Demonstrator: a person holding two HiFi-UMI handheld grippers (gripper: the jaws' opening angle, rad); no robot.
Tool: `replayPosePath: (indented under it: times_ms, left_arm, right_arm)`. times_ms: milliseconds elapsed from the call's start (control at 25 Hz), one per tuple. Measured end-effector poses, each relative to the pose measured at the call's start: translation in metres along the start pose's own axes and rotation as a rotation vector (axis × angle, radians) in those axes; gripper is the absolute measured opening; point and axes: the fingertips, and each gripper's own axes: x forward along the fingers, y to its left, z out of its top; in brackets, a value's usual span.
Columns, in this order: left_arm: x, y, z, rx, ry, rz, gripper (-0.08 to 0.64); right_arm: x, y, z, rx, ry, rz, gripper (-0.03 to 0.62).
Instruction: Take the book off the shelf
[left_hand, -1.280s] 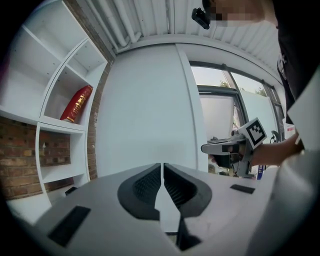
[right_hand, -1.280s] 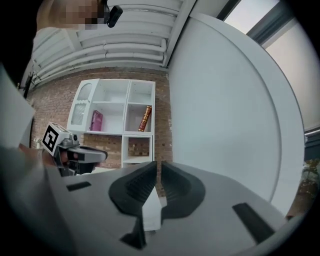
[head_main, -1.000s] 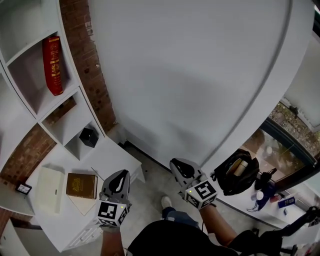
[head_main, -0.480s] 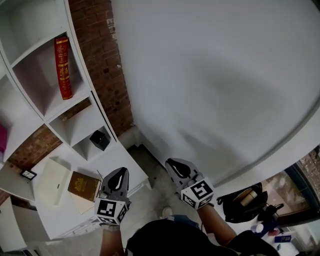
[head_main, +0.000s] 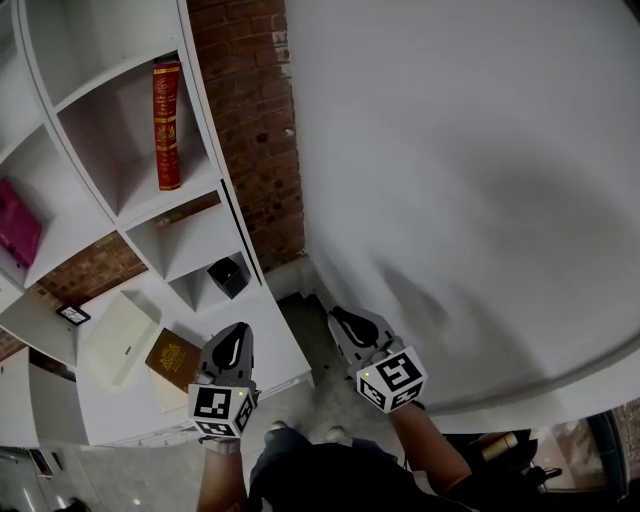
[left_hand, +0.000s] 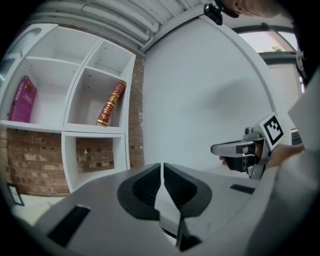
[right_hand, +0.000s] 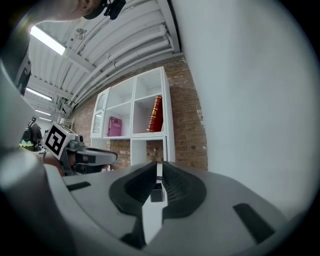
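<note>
A red book (head_main: 166, 125) with gold print leans upright in a top cubby of the white shelf (head_main: 205, 112), against its right wall. It also shows as the red book (left_hand: 111, 103) in the left gripper view and the red book (right_hand: 155, 114) in the right gripper view. My left gripper (head_main: 238, 332) and right gripper (head_main: 339, 317) hang side by side low down, well short of the shelf. Both are shut with nothing between the jaws. Each gripper's own view shows the other: the right gripper (left_hand: 235, 149) and the left gripper (right_hand: 97, 157).
A pink book (head_main: 20, 222) stands in the cubby to the left. A black box (head_main: 228, 276) sits in a lower cubby. On the white counter (head_main: 278, 345) lie a brown book (head_main: 172, 357), a white box (head_main: 117, 338) and a small frame (head_main: 72, 314). Brick wall (head_main: 255, 120) and a white wall stand right of the shelf.
The head view has swung left toward the shelf, so the red book sits further right in the frame. The bag and table at the right have left the view. Both grippers stay shut.
</note>
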Motion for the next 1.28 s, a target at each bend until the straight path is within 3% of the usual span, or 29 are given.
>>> replayPosePath:
  times_ms: [240,920,1280]
  left_arm:
    - [0.010,0.040,0.005,-0.009,0.009,0.111,0.009]
    - [0.063,0.164,0.052,0.013,-0.039,0.235,0.025]
    - [0.102,0.207,0.092,0.091,-0.048,0.292,0.110]
  right_arm:
    - [0.042,0.001,0.012,-0.004,0.001,0.048,0.029]
    - [0.160,0.005,0.056,-0.059,-0.018,0.066,0.031]
    - [0.200,0.000,0.076,-0.081,-0.036,0.053,0.031]
